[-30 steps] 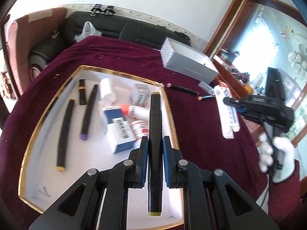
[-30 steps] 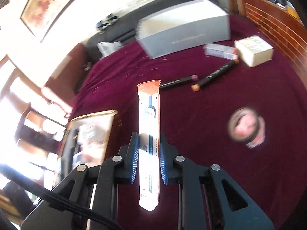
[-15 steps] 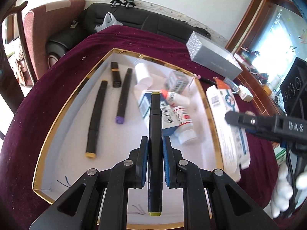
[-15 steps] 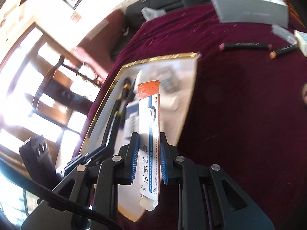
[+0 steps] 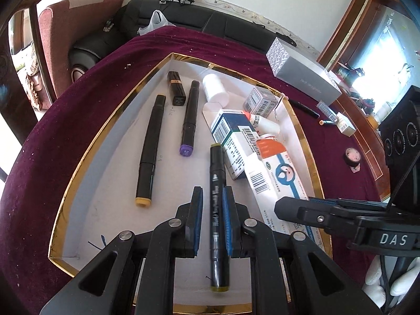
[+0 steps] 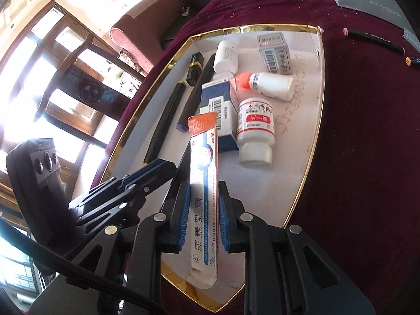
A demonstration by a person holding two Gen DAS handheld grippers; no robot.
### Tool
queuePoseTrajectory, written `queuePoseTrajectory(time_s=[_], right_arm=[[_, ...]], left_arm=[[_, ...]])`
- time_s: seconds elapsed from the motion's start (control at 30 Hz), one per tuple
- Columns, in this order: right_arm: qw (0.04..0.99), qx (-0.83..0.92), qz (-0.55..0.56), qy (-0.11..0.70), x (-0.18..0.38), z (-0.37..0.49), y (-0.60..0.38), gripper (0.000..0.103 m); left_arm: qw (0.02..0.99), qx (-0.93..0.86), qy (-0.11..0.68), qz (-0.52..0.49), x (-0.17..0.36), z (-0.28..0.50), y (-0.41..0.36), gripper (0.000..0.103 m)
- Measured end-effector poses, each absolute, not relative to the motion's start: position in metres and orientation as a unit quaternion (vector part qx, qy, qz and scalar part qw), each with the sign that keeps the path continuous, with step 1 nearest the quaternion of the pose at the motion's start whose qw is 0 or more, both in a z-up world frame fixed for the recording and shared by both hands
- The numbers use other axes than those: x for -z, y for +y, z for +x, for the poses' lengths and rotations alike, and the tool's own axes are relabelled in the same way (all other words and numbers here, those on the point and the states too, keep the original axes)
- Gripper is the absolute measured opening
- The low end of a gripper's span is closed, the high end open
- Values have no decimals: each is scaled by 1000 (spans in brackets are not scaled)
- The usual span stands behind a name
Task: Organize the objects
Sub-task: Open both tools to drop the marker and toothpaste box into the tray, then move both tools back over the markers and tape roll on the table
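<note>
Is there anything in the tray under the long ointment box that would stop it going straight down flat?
Partly. The ointment box, held by the right gripper, hangs over the tray with its orange end above the blue-and-white box. The white floor nearer the gripper looks bare.

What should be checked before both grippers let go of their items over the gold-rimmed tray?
1. Left gripper shut on the black marker: ok.
2. Right gripper shut on the long ointment box: ok.
3. Both items over the tray: ok.
4. Bare tray floor under the marker: ok.
5. Ointment box clear of the blue-and-white box and the white bottle: cannot tell.
6. Grippers clear of each other: ok, but close.
</note>
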State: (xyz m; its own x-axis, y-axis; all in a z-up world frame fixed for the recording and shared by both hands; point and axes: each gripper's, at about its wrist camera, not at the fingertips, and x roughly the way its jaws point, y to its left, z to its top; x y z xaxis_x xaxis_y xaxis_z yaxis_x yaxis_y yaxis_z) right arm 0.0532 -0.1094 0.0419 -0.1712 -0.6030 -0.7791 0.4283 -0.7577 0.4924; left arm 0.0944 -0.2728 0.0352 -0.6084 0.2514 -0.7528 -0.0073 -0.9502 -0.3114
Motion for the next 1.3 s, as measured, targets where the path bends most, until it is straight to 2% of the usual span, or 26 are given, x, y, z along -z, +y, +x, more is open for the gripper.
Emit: queuePoseTrajectory(time_s=[0.33, 0.4, 0.47, 0.5, 0.6, 0.67, 0.73, 0.87, 1.03, 1.13, 1.3], right_arm=[[318, 776, 543, -51, -37, 59, -117, 22], [307, 786, 536, -31, -39, 62, -117, 23], [296, 796, 528, -10, -41, 65, -118, 31], [275, 806, 524, -11, -43, 66, -118, 33], [273, 819, 506, 2, -54, 72, -115, 49], [269, 829, 490, 11, -63, 76, -112, 55], [266, 838, 476, 18, -71, 79, -109, 55], [246, 858, 449, 35, -85, 84, -99, 63], [208, 880, 423, 54, -93, 85, -79, 64], [185, 890, 414, 54, -97, 84, -60, 69], [149, 902, 404, 37, -101, 81, -19, 71]], left_arm=[[71, -891, -154, -422, -43, 99, -281, 14], [67, -891, -158, -421, -45, 101, -283, 23], [64, -890, -166, -420, -47, 101, -286, 46], [61, -890, -172, -418, -47, 102, -288, 48], [60, -889, -186, -415, -50, 104, -293, 50], [57, -887, -197, -414, -53, 105, -295, 57], [56, -886, -206, -411, -56, 107, -296, 57], [58, -889, -206, -405, -65, 110, -292, 57], [74, -891, -198, -402, -78, 112, -275, 58], [91, -891, -188, -403, -86, 111, -259, 58], [111, -890, -169, -408, -95, 106, -228, 59]])
